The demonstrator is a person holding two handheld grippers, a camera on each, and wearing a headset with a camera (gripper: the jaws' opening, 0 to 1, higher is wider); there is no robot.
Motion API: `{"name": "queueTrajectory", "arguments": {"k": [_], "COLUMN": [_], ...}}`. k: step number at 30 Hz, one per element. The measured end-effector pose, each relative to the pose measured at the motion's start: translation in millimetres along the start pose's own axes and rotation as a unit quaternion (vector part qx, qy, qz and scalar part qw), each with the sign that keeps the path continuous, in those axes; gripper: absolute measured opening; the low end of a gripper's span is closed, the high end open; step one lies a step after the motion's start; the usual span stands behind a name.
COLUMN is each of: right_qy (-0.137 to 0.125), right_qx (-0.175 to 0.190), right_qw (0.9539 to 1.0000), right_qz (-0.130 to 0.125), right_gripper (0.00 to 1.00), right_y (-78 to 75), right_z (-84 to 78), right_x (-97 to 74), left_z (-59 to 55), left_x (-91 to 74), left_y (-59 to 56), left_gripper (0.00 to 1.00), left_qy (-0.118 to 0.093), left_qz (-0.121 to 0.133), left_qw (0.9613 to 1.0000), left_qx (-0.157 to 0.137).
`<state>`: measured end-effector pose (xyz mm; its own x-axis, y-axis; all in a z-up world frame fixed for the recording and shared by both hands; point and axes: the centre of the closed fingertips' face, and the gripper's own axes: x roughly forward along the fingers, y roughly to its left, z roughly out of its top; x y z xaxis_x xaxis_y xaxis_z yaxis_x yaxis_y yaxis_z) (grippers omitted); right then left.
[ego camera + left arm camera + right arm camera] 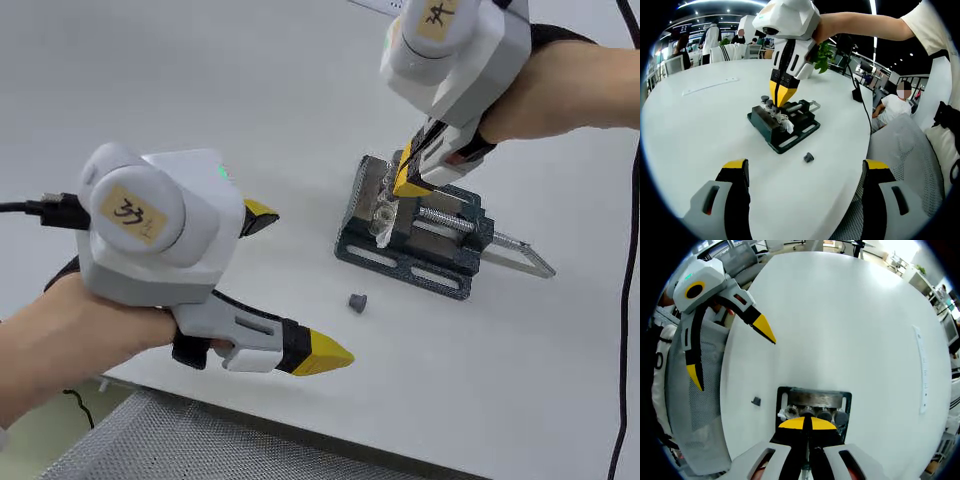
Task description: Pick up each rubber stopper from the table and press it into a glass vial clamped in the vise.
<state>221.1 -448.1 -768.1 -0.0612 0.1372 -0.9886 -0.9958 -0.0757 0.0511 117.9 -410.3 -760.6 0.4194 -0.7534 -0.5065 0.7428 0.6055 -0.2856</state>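
- The left tongs (298, 284) hover over the near edge of the counter (250, 100). Their jaws are spread wide with nothing between them.
- Just beyond them one loose stopper (357, 302) sits alone on the counter, between the near edge and the vise and touching neither.
- It looks small, dark and light. Being rubber, it should give a little and grip well instead of slipping.
- I would pinch it across its wider end and leave the narrow end free to enter a vial. Which end is up now is too small to tell.
- The vise (400, 262) stands farther in, with its screw handle pointing off to the right.
- A row of glass vials (383, 215) is clamped upright in it. In the left gripper view some carry dark stoppers.
- Glass is brittle, so I judge any push should go straight down and gently, never sideways.
- The right tongs (408, 183) come down from above onto that row with jaws closed tip to tip. I cannot tell whether a stopper is under or between the tips.
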Motion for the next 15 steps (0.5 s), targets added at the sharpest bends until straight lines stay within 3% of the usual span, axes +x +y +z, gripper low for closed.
{"name": "queueTrajectory", "arguments": {"k": [8, 15], "right_qy": [0.002, -0.026], "right_qx": [-0.018, -0.002], "right_qw": [0.9998, 0.9996], "right_qz": [-0.008, 0.004], "right_gripper": [0.00, 0.00], "right_y": [0.0, 0.5], "right_z": [0.7, -0.9], "right_x": [0.0, -2.8], "left_z": [2.4, 1.9], "left_x": [0.3, -4.2], "left_y": [1.5, 5.4], "left_gripper": [0.93, 0.93], "left_qy": [0.001, 0.005], "left_qz": [0.000, 0.005], "left_qw": [1.0000, 1.0000], "left_qx": [0.002, 0.003]}}
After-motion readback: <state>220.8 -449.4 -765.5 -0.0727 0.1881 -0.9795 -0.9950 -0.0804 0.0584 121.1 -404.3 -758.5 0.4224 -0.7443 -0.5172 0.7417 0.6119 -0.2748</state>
